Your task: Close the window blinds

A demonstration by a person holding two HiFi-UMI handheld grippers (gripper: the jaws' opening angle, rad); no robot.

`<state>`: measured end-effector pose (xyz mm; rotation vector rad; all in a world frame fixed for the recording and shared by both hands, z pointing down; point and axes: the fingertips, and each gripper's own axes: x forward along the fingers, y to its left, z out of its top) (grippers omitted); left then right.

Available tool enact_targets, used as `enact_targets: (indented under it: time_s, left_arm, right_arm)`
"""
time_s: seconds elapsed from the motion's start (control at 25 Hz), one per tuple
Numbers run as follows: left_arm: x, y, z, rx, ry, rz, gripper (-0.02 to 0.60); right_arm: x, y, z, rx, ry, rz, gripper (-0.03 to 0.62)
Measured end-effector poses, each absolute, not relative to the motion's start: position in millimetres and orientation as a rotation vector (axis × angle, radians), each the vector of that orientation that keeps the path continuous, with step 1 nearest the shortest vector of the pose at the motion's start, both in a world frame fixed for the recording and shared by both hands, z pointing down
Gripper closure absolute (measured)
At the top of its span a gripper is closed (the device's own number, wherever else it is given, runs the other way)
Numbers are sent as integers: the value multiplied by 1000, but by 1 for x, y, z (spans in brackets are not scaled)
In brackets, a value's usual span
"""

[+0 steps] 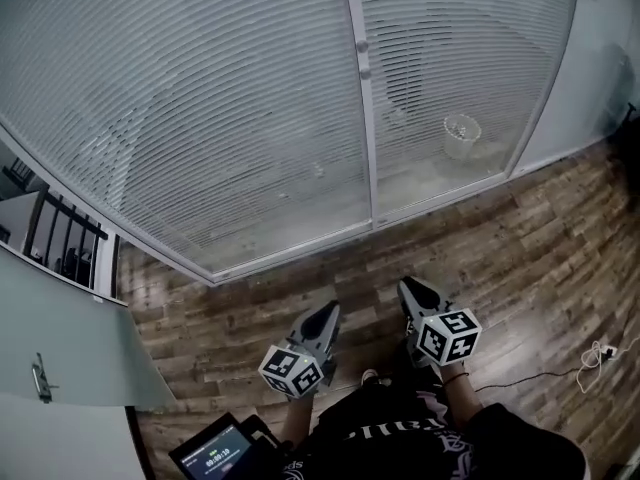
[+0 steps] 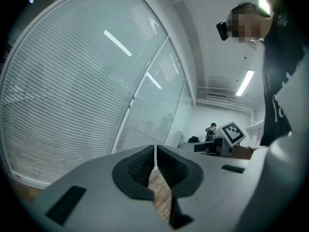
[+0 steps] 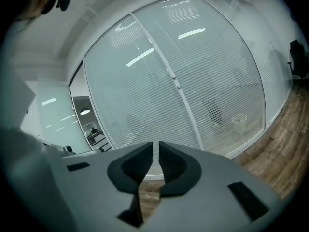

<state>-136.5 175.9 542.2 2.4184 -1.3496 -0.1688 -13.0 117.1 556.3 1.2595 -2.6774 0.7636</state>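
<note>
The window blinds (image 1: 200, 118) run off the top and left edges, the bin (image 1: 462, 134) behind them is hazy, and print on the near screen (image 1: 212, 458) is too small to read.

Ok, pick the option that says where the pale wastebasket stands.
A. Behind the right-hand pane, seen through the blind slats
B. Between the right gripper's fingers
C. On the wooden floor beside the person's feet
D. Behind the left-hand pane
A: the wastebasket shows through the slats of the blinds in the right-hand pane, on the far side of the glass, not on the wooden floor where the person stands.
</note>
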Motion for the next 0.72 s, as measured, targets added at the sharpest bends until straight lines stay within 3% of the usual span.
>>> enact_targets:
  time_s: [0.72]
  left_arm:
    - [-88,245,516,2461,-1310,-266,575]
  right_arm:
    - [15,218,521,1220,-2714,657,546]
